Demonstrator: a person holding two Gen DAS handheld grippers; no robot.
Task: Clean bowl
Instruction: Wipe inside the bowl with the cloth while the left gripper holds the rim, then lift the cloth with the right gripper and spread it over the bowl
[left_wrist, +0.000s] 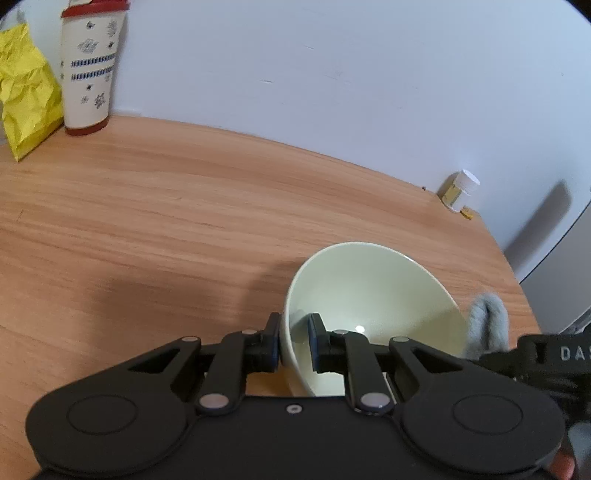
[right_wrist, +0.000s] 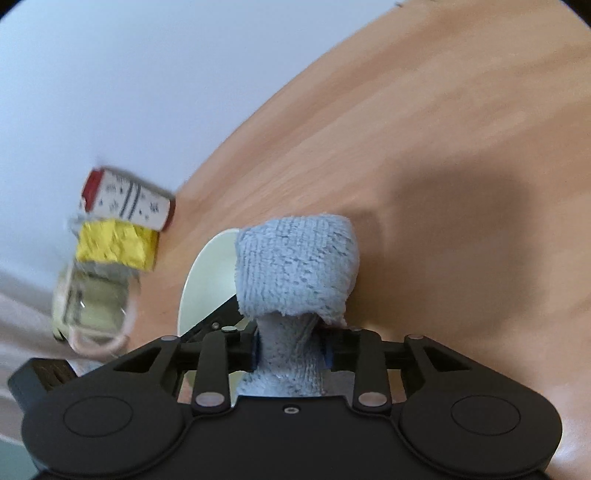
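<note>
The left tongs (left_wrist: 293, 345) are clamped on the near wall of the pale green bowl (left_wrist: 373, 295), one finger pressed against the outside of the rim and the other reaching down inside, so the wall is pinched between the two pads. The bowl sits toward the right end of the wooden desk (left_wrist: 166, 229), tipped so its glossy inside faces up and away, with a bright glint low in the basin. Over on the right, the right tongs (right_wrist: 291, 350) are squeezed tight around the narrow waist of a grey-blue cloth (right_wrist: 295, 273), whose bundled head bulges out past the fingertips. In the right wrist view that wad sits right at the bowl's rim, covering part of it, while the left wrist view shows the cloth (left_wrist: 485, 325) just outside the bowl's right edge; whether it actually touches the ceramic is hard to say. At the far left of the desk, against the white wall (left_wrist: 332, 74), stands a tall cream canister (left_wrist: 90, 70) with a red lid and base and blue patterning, and a crumpled yellow bag (left_wrist: 26, 92) leans just beside it. A small white pill bottle (left_wrist: 460, 190) stands at the back right by the wall. The right wrist view is blurred, and a clear glass jar (right_wrist: 92, 306) shows smeared near the yellow bag.
</note>
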